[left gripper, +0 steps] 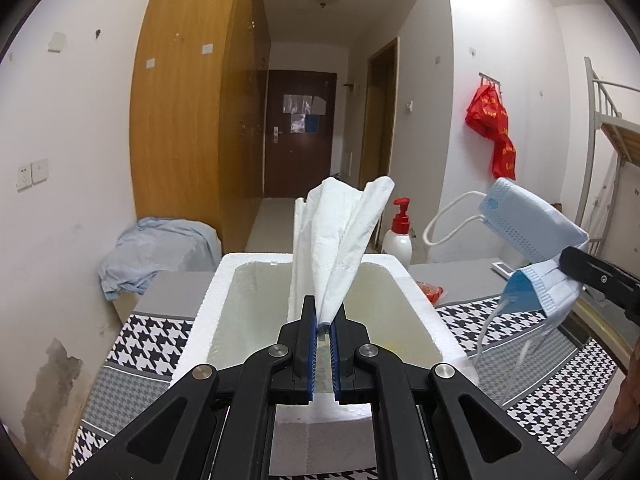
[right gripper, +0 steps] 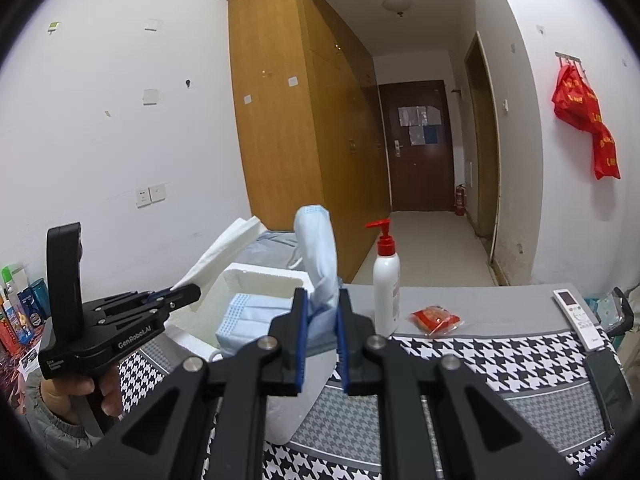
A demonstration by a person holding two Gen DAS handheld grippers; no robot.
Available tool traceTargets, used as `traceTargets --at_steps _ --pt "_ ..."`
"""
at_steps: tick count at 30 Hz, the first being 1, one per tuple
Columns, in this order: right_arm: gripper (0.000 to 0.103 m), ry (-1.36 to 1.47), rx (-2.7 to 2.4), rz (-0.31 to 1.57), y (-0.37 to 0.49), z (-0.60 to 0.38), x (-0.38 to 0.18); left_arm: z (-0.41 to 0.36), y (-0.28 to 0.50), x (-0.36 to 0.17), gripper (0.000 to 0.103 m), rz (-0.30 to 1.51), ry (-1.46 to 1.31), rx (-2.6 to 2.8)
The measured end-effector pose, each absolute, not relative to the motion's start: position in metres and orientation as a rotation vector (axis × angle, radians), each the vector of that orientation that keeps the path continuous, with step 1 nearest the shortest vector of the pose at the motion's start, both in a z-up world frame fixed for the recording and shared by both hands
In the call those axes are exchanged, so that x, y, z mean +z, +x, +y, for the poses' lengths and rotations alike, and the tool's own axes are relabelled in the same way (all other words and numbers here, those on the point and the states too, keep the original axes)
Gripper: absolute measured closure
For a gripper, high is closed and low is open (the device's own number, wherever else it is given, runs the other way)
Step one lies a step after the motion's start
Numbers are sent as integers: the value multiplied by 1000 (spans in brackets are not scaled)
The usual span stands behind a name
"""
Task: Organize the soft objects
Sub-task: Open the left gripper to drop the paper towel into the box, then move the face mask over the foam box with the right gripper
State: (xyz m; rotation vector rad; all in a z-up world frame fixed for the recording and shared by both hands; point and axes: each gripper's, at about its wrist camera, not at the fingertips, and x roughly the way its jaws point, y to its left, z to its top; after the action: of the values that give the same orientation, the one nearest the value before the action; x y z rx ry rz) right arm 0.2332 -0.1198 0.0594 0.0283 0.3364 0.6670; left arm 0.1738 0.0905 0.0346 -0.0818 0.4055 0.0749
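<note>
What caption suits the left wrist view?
Left hand-held gripper holds white paper tissue above white foam box.

A dormitory room: tall wooden wardrobes (right gripper: pixel 288 120), a metal bunk bed (left gripper: pixel 612 120), an entry door (right gripper: pixel 416 144).

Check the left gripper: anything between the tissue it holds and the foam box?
Nothing visible. The left gripper is shut on the white tissue directly over the open foam box, whose visible interior looks empty. The right gripper, shut on blue face masks, sits off to the box's right side.
</note>
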Motion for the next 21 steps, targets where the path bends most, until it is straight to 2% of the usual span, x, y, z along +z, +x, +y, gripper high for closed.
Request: traceTargets --at_steps 1,3,5,9,11,12,13,21 --pt "87 30 665 336 233 -120 60 91 174 34 95 408 -79 79" --pt "87 32 661 332 232 -121 61 91 175 33 83 415 -76 85" --pt "87 35 658 329 231 -121 62 90 174 33 52 412 -75 78" --pt "87 38 651 329 231 -122 61 88 170 35 38 390 -73 74" --pt "87 40 650 328 232 -123 62 87 167 36 12 380 -76 73" --pt "87 41 649 326 231 -123 62 87 165 37 7 369 -81 81" --pt "87 43 650 325 231 -123 63 89 161 38 3 349 -90 86" --pt "87 60 661 311 231 -120 67 99 149 43 1 330 -98 119"
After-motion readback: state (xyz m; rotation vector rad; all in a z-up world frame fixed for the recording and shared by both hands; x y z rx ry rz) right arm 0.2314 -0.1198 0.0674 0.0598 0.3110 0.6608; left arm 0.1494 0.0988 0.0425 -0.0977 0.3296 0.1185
